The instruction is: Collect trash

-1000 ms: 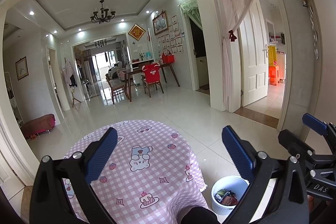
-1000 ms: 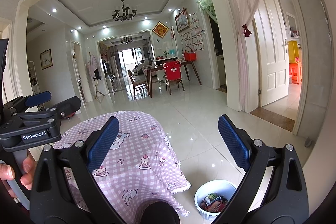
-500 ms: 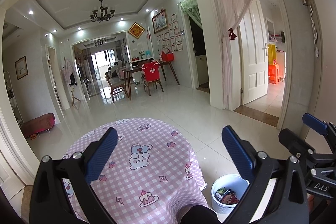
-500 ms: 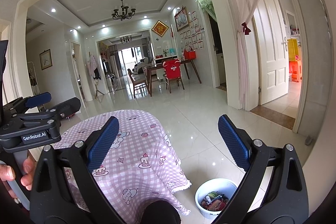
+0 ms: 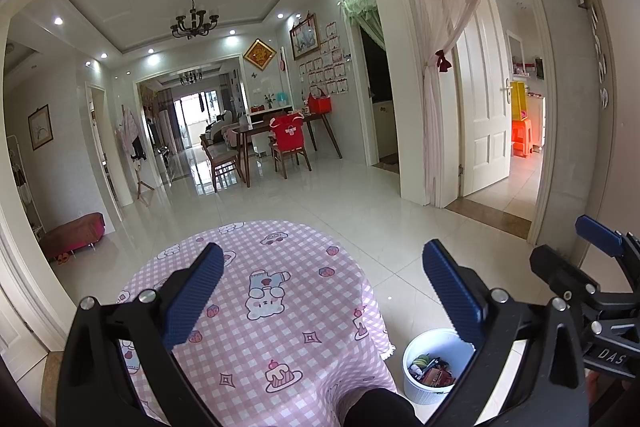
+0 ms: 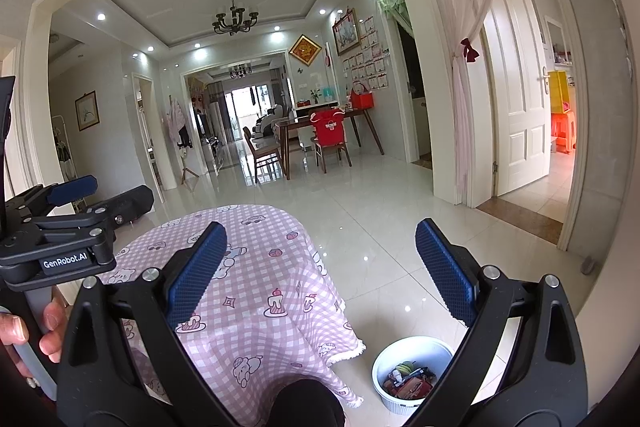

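Note:
A white waste bin (image 5: 434, 363) with wrappers and other trash inside stands on the floor to the right of a round table (image 5: 288, 303) with a pink checked cloth; it also shows in the right wrist view (image 6: 412, 371). No loose trash shows on the cloth. My left gripper (image 5: 320, 291) is open and empty, held above the table top. My right gripper (image 6: 318, 267) is open and empty, held above the table's right side. Each gripper shows at the edge of the other's view.
Glossy white floor tiles (image 5: 360, 207) stretch ahead to a dining table with chairs (image 5: 276, 143). A white door (image 5: 484, 107) and curtained doorway stand at the right. A low red bench (image 5: 72, 231) sits at the left wall.
Both views have tilted down very slightly, the table and bin sitting a touch higher in frame. Both grippers stay open and empty.

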Motion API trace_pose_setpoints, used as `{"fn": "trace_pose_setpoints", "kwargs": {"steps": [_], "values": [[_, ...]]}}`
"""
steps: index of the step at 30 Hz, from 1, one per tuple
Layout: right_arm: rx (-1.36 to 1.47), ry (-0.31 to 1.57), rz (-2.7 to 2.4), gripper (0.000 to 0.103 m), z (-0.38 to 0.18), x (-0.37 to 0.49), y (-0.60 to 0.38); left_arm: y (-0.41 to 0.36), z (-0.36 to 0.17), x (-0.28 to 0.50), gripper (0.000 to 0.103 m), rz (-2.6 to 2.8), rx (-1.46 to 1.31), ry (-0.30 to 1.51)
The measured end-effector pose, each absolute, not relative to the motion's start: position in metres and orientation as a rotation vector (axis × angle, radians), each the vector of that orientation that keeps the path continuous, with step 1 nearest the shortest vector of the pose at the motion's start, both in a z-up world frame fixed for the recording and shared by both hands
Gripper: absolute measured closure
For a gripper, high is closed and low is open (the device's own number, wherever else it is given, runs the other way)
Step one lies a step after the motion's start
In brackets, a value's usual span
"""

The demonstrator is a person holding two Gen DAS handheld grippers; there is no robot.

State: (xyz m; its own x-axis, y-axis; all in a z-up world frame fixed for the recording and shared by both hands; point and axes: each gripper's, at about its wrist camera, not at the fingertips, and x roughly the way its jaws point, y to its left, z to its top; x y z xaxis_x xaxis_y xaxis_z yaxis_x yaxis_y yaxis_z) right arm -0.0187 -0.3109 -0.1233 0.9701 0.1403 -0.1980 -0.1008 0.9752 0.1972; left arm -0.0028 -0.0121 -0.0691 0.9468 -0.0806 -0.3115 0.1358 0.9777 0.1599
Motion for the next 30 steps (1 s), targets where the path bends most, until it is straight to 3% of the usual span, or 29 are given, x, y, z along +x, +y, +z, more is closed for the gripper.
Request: {"fn": "trace_pose_setpoints", "kwargs": {"steps": [15, 30], "values": [[0.189, 0.224, 0.124, 0.01, -0.127, -0.016, -0.307, -0.004, -0.085, -0.003, 0.005, -0.116, 0.182, 0.32], [0.172, 0.302, 0.12, 0.01, -0.141, 0.019, -0.294, 0.037, -0.135, 0.005, 0.005, -0.162, 0.164, 0.401]]}}
